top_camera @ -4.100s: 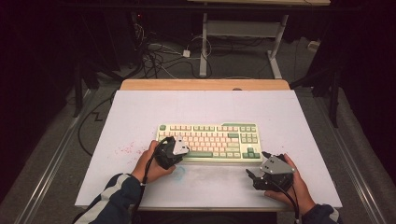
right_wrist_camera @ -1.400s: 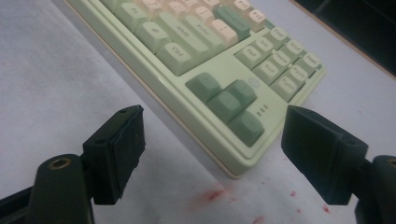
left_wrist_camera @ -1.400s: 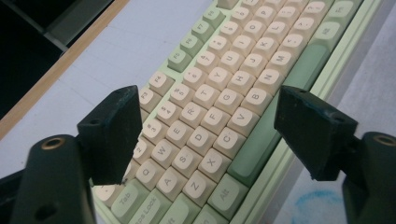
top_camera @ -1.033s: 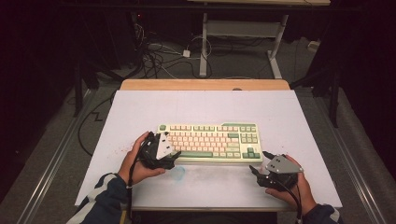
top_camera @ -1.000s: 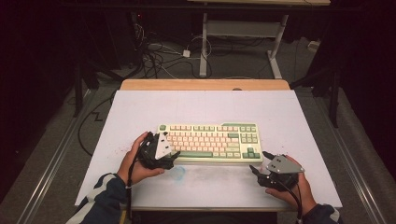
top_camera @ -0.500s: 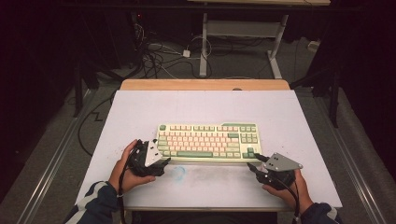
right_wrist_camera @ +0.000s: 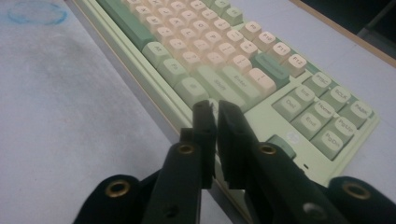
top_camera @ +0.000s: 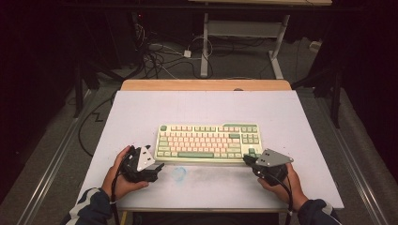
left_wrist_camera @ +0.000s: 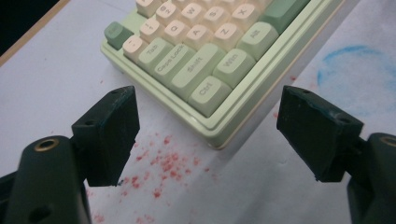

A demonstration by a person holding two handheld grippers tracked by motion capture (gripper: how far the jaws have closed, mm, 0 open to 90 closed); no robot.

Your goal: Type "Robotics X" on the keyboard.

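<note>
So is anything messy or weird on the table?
Yes. Red specks are scattered on the white table cover by the keyboard's Ctrl corner, and a smudgy blue ring is drawn in front of the keyboard. The keyboard itself looks straight and undamaged.

One keyboard (top_camera: pixel 208 142), two grippers, left (top_camera: pixel 157 167) and right (top_camera: pixel 247 160), one table (top_camera: pixel 141 112).

The left hand-held gripper (top_camera: pixel 158 166) has its jaws spread wide, while the right hand-held gripper (top_camera: pixel 246 159) has its jaws pressed together.
</note>
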